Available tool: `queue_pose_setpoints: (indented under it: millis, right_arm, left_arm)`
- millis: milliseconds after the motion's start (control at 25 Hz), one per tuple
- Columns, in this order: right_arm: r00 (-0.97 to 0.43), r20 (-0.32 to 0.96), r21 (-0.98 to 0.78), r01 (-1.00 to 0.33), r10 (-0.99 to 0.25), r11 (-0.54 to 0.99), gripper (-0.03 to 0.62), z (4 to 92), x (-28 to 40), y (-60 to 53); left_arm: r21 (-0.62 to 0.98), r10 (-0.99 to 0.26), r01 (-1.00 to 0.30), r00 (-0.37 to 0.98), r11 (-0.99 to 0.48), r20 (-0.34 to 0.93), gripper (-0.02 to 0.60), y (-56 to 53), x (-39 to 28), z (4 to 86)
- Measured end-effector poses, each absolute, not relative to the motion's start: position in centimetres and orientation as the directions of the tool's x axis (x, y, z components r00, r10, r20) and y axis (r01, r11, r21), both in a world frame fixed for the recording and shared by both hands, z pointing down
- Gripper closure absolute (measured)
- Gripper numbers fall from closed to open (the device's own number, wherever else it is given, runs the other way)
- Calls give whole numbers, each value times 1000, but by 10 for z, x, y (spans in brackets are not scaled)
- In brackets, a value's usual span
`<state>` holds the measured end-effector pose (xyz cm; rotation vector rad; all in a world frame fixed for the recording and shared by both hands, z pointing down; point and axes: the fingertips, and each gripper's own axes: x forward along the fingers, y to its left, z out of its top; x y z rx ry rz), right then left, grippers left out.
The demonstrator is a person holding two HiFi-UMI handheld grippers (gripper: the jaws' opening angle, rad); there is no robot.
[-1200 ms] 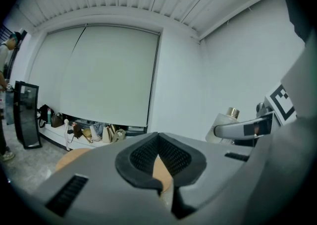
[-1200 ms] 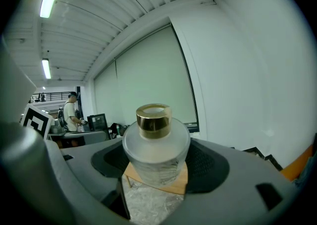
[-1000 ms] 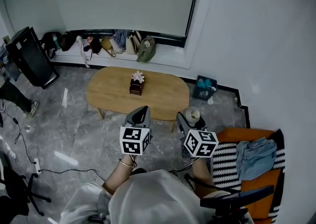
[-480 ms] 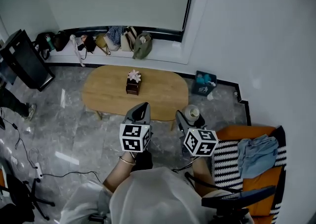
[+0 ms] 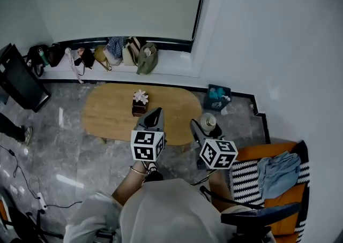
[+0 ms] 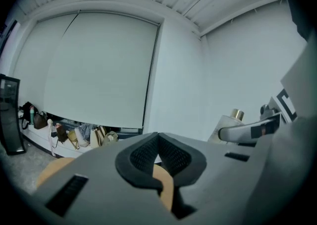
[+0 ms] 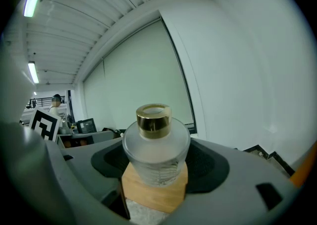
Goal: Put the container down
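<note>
The right gripper (image 5: 199, 131) is clamped on a frosted glass container (image 7: 156, 144), round-shouldered with a shiny gold cap, between textured black pads (image 7: 210, 164). Its own view shows pale wood and speckled stone just under the container. The head view places it at the right end of the oval wooden table (image 5: 112, 113). The left gripper (image 6: 158, 147) has its jaws together, with nothing between them.

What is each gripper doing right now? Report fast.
Left gripper: closed, empty.
Right gripper: closed on the container.
</note>
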<state>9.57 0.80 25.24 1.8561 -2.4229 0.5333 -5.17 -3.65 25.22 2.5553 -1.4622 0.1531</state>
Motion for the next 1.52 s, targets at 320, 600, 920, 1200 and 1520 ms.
queue_pose_setpoints:
  millis: [320, 600, 920, 1200, 1520]
  right_arm:
    - [-246, 231, -227, -954, -941, 194, 261, 238, 82, -67]
    - [-224, 235, -208, -962, -946, 177, 261, 235, 72, -126]
    - [-225, 238, -223, -959, -945, 172, 261, 241, 60, -177]
    - [-248, 263, -252, -951, -932, 182, 261, 258, 65, -203]
    - [-300, 245, -235, -941, -922, 244, 261, 260, 74, -231]
  left_arm:
    - [122, -831, -847, 532, -518, 164, 574, -120, -67, 241]
    - [148, -825, -840, 542, -522, 161, 574, -183, -82, 246]
    - [149, -815, -834, 551, -532, 179, 574, -237, -92, 255]
    - [156, -816, -847, 532, -508, 229, 574, -260, -90, 275]
    - [153, -852, -890, 456, -430, 258, 574, -272, -96, 284]
